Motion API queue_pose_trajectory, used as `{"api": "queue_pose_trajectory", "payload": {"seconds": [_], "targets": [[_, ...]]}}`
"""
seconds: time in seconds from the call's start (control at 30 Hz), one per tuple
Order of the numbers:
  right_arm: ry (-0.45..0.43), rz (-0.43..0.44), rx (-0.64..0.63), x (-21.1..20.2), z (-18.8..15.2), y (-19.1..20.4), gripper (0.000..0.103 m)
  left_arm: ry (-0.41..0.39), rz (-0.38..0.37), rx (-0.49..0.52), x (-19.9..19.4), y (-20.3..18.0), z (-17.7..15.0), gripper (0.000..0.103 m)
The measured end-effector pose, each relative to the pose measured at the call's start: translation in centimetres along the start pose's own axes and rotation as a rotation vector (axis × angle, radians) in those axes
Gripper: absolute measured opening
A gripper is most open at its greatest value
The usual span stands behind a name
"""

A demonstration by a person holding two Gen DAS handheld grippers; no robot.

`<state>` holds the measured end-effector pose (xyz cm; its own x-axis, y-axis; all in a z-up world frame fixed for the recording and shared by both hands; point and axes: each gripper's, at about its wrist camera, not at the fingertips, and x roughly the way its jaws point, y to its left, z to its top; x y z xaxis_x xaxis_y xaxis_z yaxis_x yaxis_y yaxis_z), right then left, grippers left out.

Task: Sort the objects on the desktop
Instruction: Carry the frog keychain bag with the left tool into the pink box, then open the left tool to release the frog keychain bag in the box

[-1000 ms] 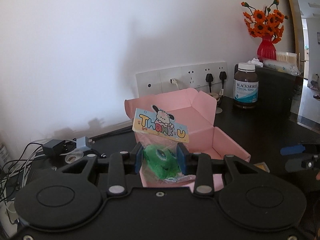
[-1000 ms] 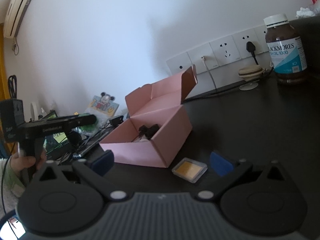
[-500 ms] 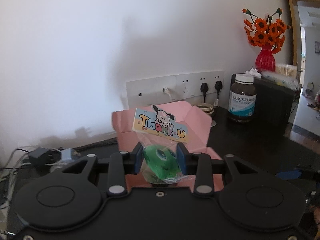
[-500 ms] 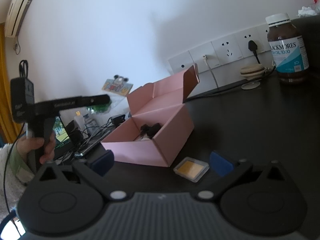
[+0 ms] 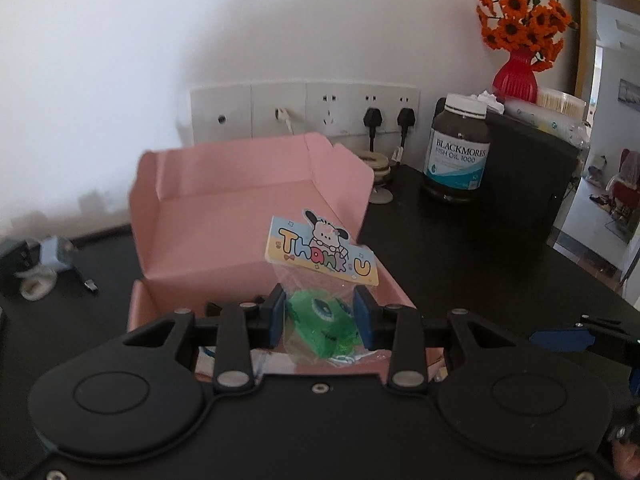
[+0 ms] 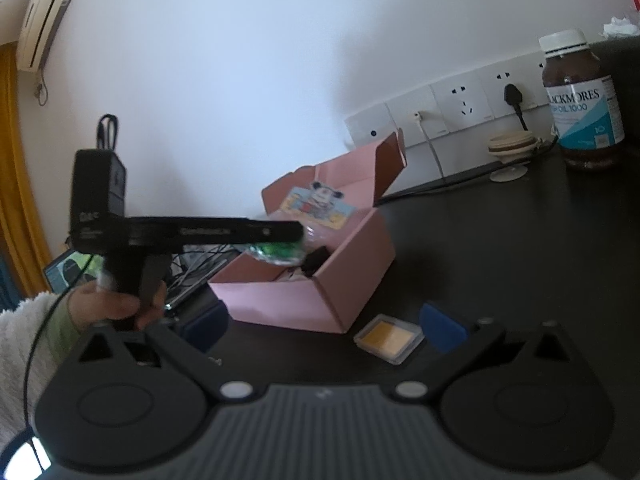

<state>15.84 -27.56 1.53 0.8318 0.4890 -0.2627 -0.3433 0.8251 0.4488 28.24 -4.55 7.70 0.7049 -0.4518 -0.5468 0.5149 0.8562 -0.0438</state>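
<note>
Pinched at centre frame by the left gripper [image 5: 319, 322], a bagged toy [image 5: 320, 326] is held over the box [image 5: 240, 216]. It is judged light and crinkly, best gripped at the toy's bulk. Low in its frame, the right gripper [image 6: 324, 328] is seen wide apart, empty.

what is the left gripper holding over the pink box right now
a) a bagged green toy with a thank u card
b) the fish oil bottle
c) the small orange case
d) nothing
a: the left gripper is shut on the bagged green toy, above the pink box.

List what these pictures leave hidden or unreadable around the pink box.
- Pink box floor: left wrist view, hidden behind the left gripper and its bagged green toy.
- Dark item in the box: right wrist view, too small to identify.
- Green toy: right wrist view, blurred, half behind the left gripper's body.
</note>
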Motion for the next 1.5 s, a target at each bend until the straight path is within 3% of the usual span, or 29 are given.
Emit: {"api": "queue_pose_trajectory", "payload": {"seconds": [0.8,0.93,1.0,1.07,1.2,1.37,1.5], "targets": [[-0.006,0.016,-0.02,-0.4,0.0,0.3,0.102,0.174,0.053,0.075,2.8,-1.4,-0.6,0.035],[-0.006,0.015,-0.017,-0.3,0.0,0.2,0.102,0.165,0.066,0.095,2.5,-1.6,-0.6,0.04],[-0.009,0.014,-0.014,-0.4,0.0,0.2,0.102,0.153,0.061,0.098,2.1,-1.6,-0.6,0.056],[-0.009,0.013,-0.013,-0.3,0.0,0.2,0.102,0.14,0.054,0.109,1.5,-1.7,-0.6,0.066],[-0.004,0.015,-0.012,-0.3,0.0,0.2,0.102,0.111,0.053,0.139,0.0,-1.8,-0.5,0.066],[-0.006,0.014,-0.014,-0.3,0.0,0.3,0.102,0.026,-0.019,0.043,-1.9,-0.3,0.6,0.065],[-0.006,0.014,-0.015,-0.3,0.0,0.3,0.102,0.041,-0.062,-0.015,-0.7,-0.1,1.1,0.062]]}}
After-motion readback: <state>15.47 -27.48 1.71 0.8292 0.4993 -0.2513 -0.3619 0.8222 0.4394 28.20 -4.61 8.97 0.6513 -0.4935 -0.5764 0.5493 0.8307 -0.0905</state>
